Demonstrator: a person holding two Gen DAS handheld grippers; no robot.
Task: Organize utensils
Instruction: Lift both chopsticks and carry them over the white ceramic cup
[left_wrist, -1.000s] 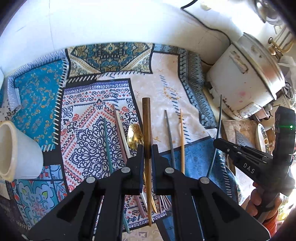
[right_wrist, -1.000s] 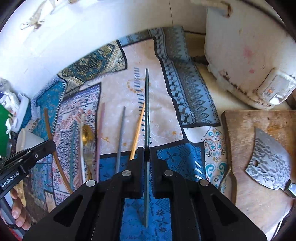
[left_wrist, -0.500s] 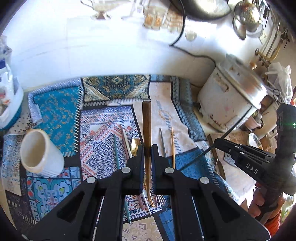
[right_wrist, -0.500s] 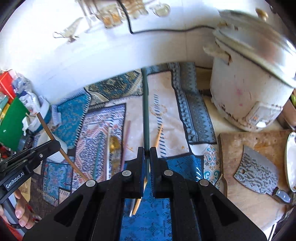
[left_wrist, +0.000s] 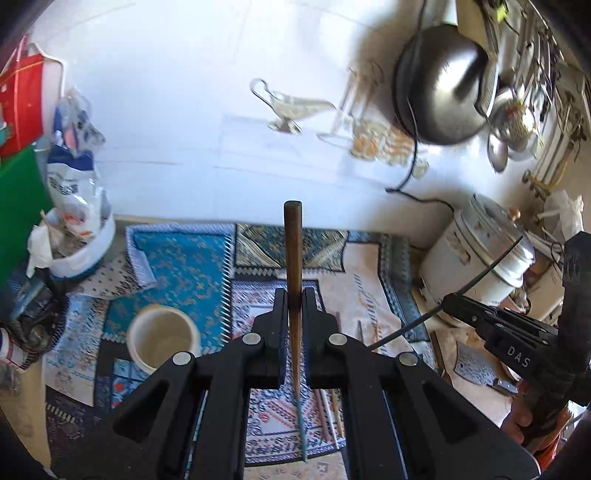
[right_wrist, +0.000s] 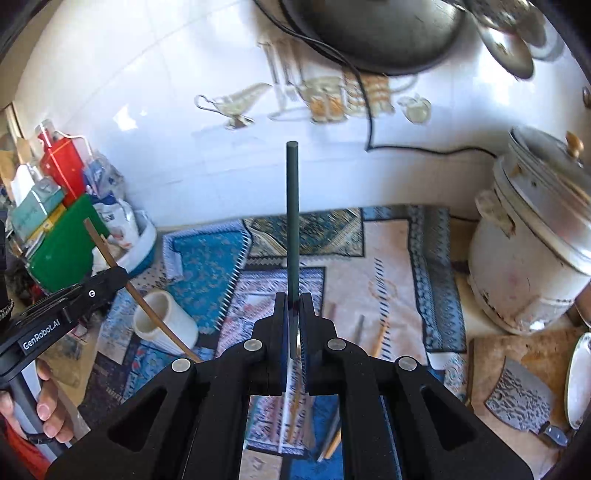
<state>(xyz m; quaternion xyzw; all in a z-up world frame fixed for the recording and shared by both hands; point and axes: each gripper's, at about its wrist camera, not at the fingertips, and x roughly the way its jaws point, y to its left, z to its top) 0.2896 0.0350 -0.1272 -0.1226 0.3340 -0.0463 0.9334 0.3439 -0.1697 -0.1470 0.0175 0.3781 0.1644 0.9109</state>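
1. While both grippers are hanging above the desk (left_wrist: 369, 221), the left gripper (left_wrist: 294, 295) is clamping its fingers (left_wrist: 279, 314) tight on a brown wooden chopstick (left_wrist: 293, 251), which is sticking out past the tips toward the far wall, its thin end reaching back between the arms.
2. The right gripper (right_wrist: 294, 299) is pinching a dark green chopstick (right_wrist: 291, 221) the same way, its fingers (right_wrist: 280, 317) all but closed on the thin shaft, and the stick is pointing away toward the tiled wall (right_wrist: 147, 110).
3. In the left wrist view, the right gripper (left_wrist: 448, 301) is showing at the right edge, a hand (left_wrist: 524, 421) gripping its handle and the green stick (left_wrist: 491, 266) crossing its tips at a slant.
4. In the right wrist view, the left gripper (right_wrist: 120, 277) is showing at the left, held by a hand (right_wrist: 48, 410), with the brown stick (right_wrist: 147, 306) slanting through it.
5. A white cup (left_wrist: 162, 338) is standing on the left part of the patterned cloth (left_wrist: 184, 266) covering the desk, mouth open upward.
6. More utensils (right_wrist: 360, 325) are lying on the cloth below the grippers, near the middle; I cannot tell each kind.
7. A white rice cooker (right_wrist: 524, 258) is sitting at the far right, with a cleaver (right_wrist: 524, 398) lying on a wooden board (right_wrist: 524, 347) nearer.
8. Bags and cartons (right_wrist: 55, 206) are crowding the far left corner.
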